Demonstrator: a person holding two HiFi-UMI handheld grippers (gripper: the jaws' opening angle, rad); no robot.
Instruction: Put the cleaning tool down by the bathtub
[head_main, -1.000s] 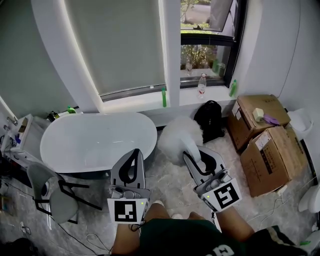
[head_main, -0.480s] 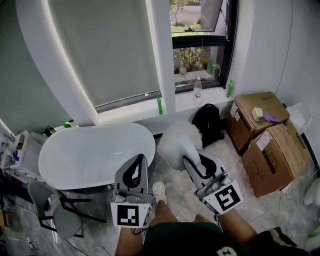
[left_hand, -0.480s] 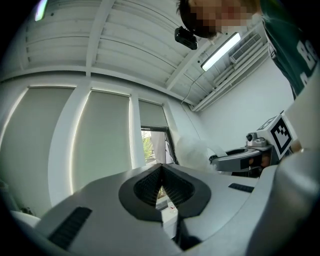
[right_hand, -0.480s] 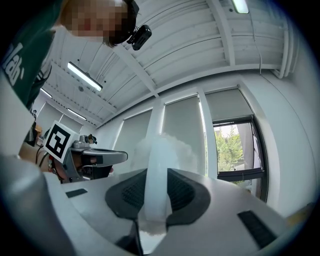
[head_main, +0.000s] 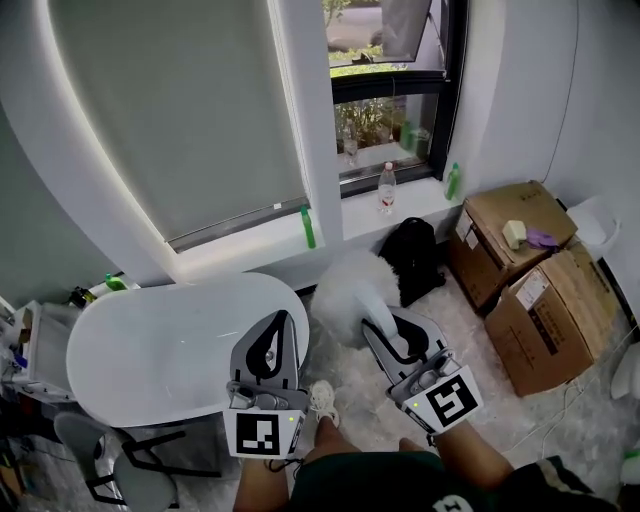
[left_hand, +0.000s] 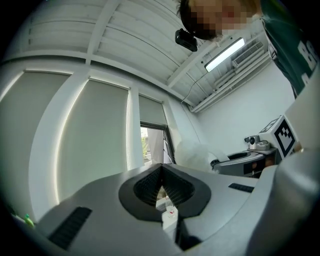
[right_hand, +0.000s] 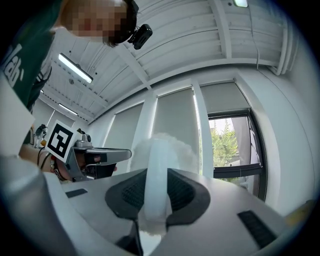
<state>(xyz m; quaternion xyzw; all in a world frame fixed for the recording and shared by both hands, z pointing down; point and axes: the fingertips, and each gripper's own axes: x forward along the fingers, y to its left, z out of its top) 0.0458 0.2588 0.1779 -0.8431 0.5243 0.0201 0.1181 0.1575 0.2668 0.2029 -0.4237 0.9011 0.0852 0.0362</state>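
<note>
Daylight floods room through window (head_main: 385, 110); glowing edge runs along lowered blind (head_main: 170, 120). Head view bright, even, sharp throughout; shadows soft under bathtub (head_main: 180, 300); walls bow toward frame edges. Both gripper views fisheye, with dark vignette in corners and straight lines curving. Ceiling strip light (left_hand: 227, 50) blows out white in left gripper view. Greenery outside overexposed in right gripper view; cleaning tool (right_hand: 156, 175) handle, close to lens, soft.

The cleaning tool (head_main: 352, 292) is a fluffy white duster head on a flat white handle. The handle is clamped between the 2 jaws of the right gripper (head_main: 378, 325), with the head pointing away from the person. The white oval bathtub (head_main: 150, 350) stands just to its left, under the window.
</note>
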